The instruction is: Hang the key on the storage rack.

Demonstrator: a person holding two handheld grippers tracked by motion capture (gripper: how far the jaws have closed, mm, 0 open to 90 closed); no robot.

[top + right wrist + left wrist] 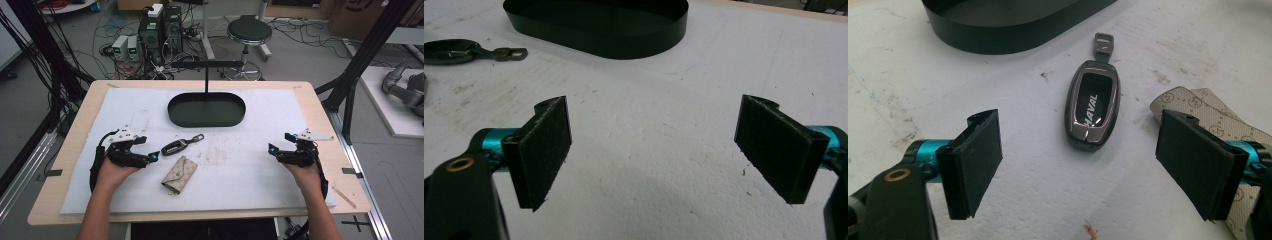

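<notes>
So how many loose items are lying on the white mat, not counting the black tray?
2. The car key fob lies just ahead of the left gripper; the beige key pouch sits beside it, nearer the person. Nothing seems hidden.

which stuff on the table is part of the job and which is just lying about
In the job:
car key
key pouch
oval black tray
left gripper, open
right gripper, open

Lying about:
stool
computer boxes on the floor
cables
</notes>
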